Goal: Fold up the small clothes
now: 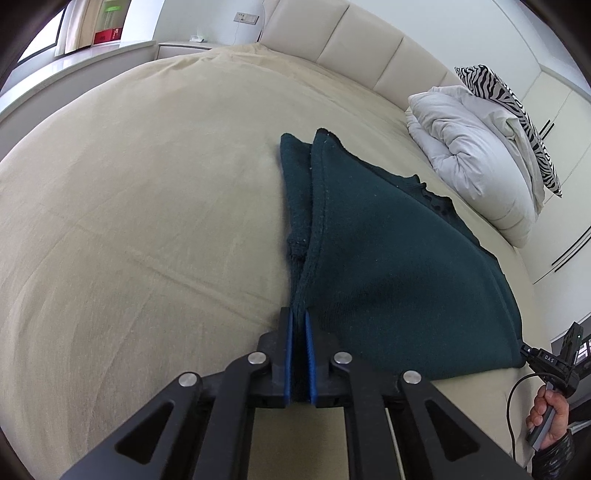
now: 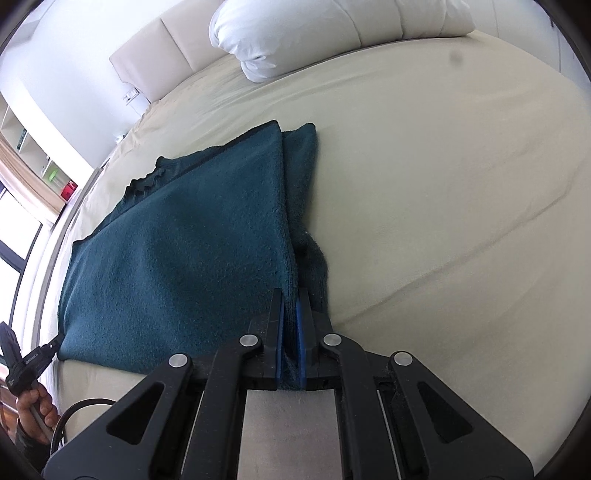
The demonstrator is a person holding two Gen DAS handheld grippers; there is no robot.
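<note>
A dark teal knitted garment [image 1: 391,266] lies on a beige bed, folded over with a sleeve tucked along one edge. My left gripper [image 1: 298,314] is shut on its near left corner edge. In the right wrist view the same garment [image 2: 184,266] spreads to the left, and my right gripper [image 2: 291,295] is shut on its near right corner edge. Each view shows the other gripper at the garment's far corner: the right gripper [image 1: 532,352] and the left gripper [image 2: 51,347].
The beige bed sheet [image 1: 147,206] fills most of both views. A white duvet [image 1: 476,155] and a zebra-striped pillow [image 1: 517,110] lie against the padded headboard [image 1: 351,40]. The duvet also shows in the right wrist view [image 2: 332,33]. Shelves [image 2: 22,147] stand at the left.
</note>
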